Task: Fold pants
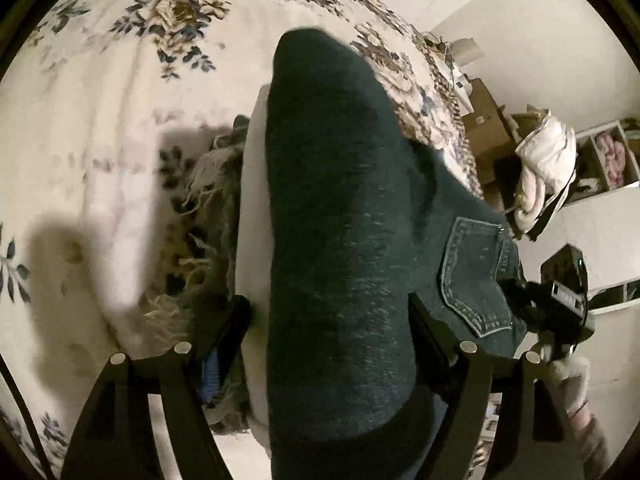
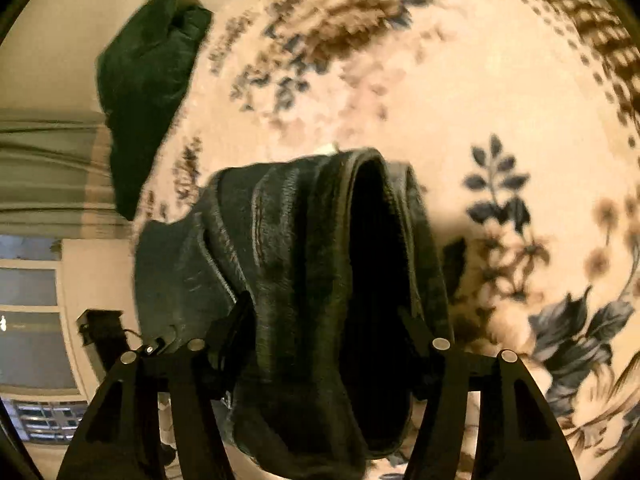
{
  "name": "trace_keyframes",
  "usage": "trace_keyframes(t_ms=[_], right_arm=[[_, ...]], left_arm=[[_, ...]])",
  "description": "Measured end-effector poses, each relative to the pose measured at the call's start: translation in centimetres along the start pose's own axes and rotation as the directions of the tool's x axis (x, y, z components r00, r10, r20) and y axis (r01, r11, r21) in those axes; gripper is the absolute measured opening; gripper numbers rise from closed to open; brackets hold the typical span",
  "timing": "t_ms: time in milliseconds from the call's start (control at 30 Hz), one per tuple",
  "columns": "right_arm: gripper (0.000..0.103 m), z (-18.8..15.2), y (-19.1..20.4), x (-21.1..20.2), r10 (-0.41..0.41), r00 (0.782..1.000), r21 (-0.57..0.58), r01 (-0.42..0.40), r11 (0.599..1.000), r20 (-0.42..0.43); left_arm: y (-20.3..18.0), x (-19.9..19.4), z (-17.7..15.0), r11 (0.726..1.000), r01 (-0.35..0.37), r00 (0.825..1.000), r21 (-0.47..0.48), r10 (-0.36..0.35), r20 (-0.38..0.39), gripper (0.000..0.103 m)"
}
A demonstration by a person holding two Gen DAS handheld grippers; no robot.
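Observation:
Dark blue jeans [image 1: 340,180] lie folded lengthwise on a floral bedspread [image 1: 120,100], the leg running away from me. A back pocket [image 1: 476,276] shows at the right and a frayed hem [image 1: 208,184] at the left. My left gripper [image 1: 332,316] stands open astride the leg, with a pale gap beside its left finger. In the right wrist view the waistband end of the jeans [image 2: 280,240] gapes between the fingers of my right gripper [image 2: 326,316], which is open around it. The right gripper's black body [image 1: 564,292] sits just past the pocket.
A dark green cloth [image 2: 148,92] lies on the bedspread [image 2: 460,100] at the upper left. Beyond the bed's edge stand cardboard boxes [image 1: 484,120], a white bundle [image 1: 548,152] and a shelf [image 1: 608,152]. A window [image 2: 28,320] is at the left.

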State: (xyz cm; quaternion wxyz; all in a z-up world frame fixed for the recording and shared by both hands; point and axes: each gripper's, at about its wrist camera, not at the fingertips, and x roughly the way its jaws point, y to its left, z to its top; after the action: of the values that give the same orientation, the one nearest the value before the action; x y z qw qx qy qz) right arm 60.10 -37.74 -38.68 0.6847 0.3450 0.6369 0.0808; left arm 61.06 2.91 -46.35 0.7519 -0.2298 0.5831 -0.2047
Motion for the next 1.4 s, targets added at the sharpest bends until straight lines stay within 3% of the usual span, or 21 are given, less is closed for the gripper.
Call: trace_keyframes(t_ms=[67, 100, 133, 167, 200, 233, 333, 433, 567, 700, 833, 900, 967, 1200, 1333, 1400], right_arm=[[0.065, -0.2, 0.7, 0.1, -0.033, 0.999, -0.024, 0.032, 0.999, 0.0], [0.07, -0.5, 1.7, -0.4, -0.069, 0.998, -0.06, 0.069, 0.996, 0.003], [0.089, -0.6, 2.4, -0.6, -0.124, 0.992, -0.088, 0.124, 0.988, 0.008], [0.096, -1.3, 3.3, -1.1, -0.206, 0.978, -0.132, 0.209, 0.969, 0.03], [0.097, -2.5, 4.8, -2.3, -0.296, 0.95, -0.194, 0.31, 0.931, 0.095], [0.097, -3.4, 5.8, -2.9, -0.346, 0.928, -0.223, 0.37, 0.902, 0.141], [0.097, -7.4, 8.3, -4.9, -0.446, 0.855, -0.271, 0.51, 0.817, 0.265], [0.097, -11.1, 10.2, -6.6, -0.482, 0.803, -0.283, 0.581, 0.763, 0.35], [0.098, -14.9, 12.3, -9.1, -0.497, 0.745, -0.279, 0.643, 0.713, 0.445], [0.098, -17.8, 13.5, -11.9, -0.486, 0.739, -0.281, 0.645, 0.711, 0.465], [0.098, -20.9, 14.5, -15.1, -0.474, 0.748, -0.28, 0.632, 0.723, 0.465], [0.098, -22.9, 15.4, -17.1, -0.472, 0.748, -0.288, 0.632, 0.719, 0.466], [0.098, -24.9, 16.5, -19.1, -0.47, 0.737, -0.297, 0.645, 0.704, 0.486], [0.098, -33.1, 21.0, -29.2, -0.437, 0.731, -0.299, 0.638, 0.71, 0.524], [0.098, -39.1, 24.2, -35.0, -0.422, 0.709, -0.305, 0.655, 0.691, 0.565], [0.098, -42.0, 25.5, -37.7, -0.404, 0.712, -0.311, 0.647, 0.697, 0.574]], left_arm=[[-0.6, -0.5, -0.2, 0.999, -0.052, 0.999, -0.009, 0.052, -0.002, 0.079], [-1.1, -0.9, 0.2, 0.997, -0.078, 0.997, -0.01, 0.078, 0.004, 0.078], [-2.2, -1.8, 0.5, 0.993, -0.116, 0.993, 0.01, 0.116, 0.019, 0.077], [-4.0, -2.8, 0.3, 0.981, -0.186, 0.982, 0.06, 0.183, 0.055, 0.077], [-5.4, -3.5, 0.1, 0.964, -0.249, 0.966, 0.095, 0.241, 0.093, 0.077], [-7.2, -4.6, -0.6, 0.931, -0.339, 0.936, 0.136, 0.318, 0.151, 0.08], [-9.8, -6.3, -2.5, 0.886, -0.441, 0.886, 0.141, 0.405, 0.227, 0.099], [-11.3, -7.7, -4.5, 0.888, -0.447, 0.878, 0.107, 0.412, 0.245, 0.099], [-13.3, -8.5, -6.6, 0.869, -0.482, 0.859, 0.11, 0.444, 0.255, 0.099], [-15.3, -10.6, -9.0, 0.857, -0.504, 0.844, 0.104, 0.464, 0.268, 0.099], [-17.6, -14.6, -11.5, 0.839, -0.538, 0.816, 0.085, 0.493, 0.303, 0.099], [-18.6, -16.4, -12.6, 0.841, -0.537, 0.812, 0.073, 0.491, 0.315, 0.099], [-20.0, -18.6, -14.2, 0.841, -0.538, 0.807, 0.058, 0.494, 0.325, 0.099], [-25.7, -27.4, -20.2, 0.845, -0.529, 0.8, 0.074, 0.467, 0.377, 0.099], [-29.3, -33.1, -24.0, 0.836, -0.54, 0.785, 0.098, 0.459, 0.416, 0.099], [-30.7, -35.2, -25.5, 0.825, -0.554, 0.771, 0.109, 0.46, 0.44, 0.099]])
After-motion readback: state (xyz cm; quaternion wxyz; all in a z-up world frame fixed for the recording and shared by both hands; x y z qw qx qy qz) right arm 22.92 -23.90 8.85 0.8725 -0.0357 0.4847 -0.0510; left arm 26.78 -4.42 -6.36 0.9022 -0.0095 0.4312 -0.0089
